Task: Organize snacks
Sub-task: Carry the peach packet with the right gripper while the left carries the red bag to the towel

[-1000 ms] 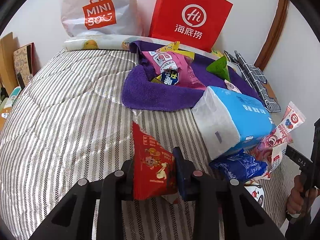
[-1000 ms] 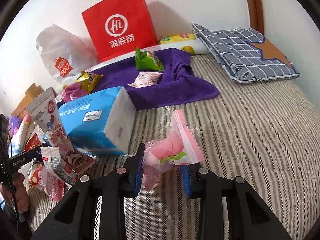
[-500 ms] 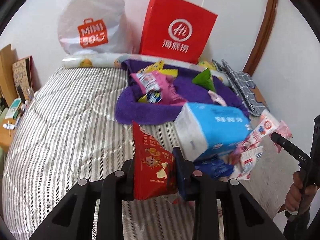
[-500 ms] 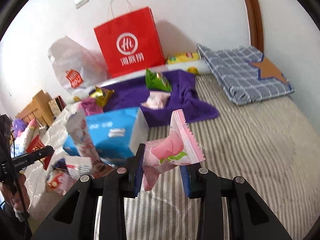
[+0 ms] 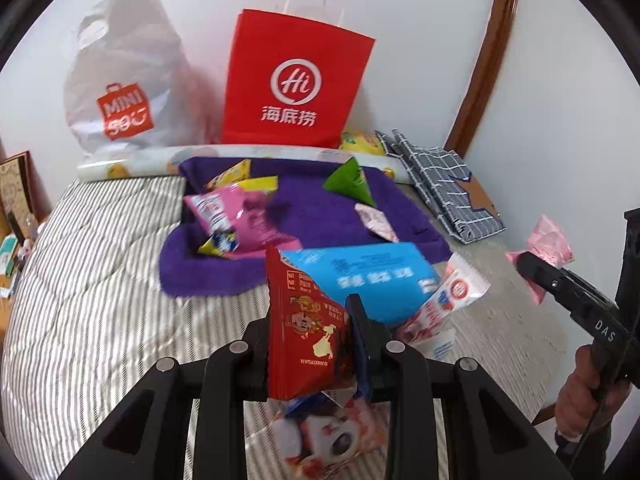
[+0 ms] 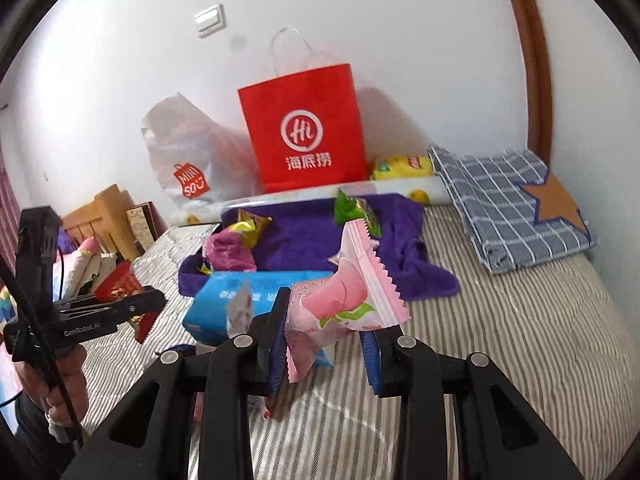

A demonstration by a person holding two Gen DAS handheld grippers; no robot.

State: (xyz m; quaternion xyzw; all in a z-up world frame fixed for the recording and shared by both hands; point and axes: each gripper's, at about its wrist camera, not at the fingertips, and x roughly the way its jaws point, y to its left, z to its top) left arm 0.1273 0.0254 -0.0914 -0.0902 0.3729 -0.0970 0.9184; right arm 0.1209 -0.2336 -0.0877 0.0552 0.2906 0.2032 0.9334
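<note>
My left gripper [image 5: 312, 344] is shut on a red snack packet [image 5: 306, 328], held upright above the striped bed. My right gripper [image 6: 324, 336] is shut on a pink peach-print packet [image 6: 344, 300]; the same packet [image 5: 546, 242] shows at the right of the left wrist view. In the right wrist view the left gripper [image 6: 138, 306] carries the red packet [image 6: 120, 286]. Several snacks lie on a purple towel [image 5: 320, 216]: a pink bag [image 5: 236, 216], a green packet [image 5: 346, 178] and yellow ones. A blue tissue pack [image 5: 372, 276] sits in front of it.
A red paper bag [image 5: 294, 80] and a white plastic bag [image 5: 120, 76] lean on the wall behind the bed. A checked folded cloth [image 6: 516, 208] lies at the right. More snack packets [image 5: 452, 300] lie by the tissue pack. A hand [image 5: 580, 408] grips the right tool.
Both grippers have risen with their packets still held, so the bed and snacks look lower and farther. The right gripper now shows higher at the right edge of the left wrist view.
</note>
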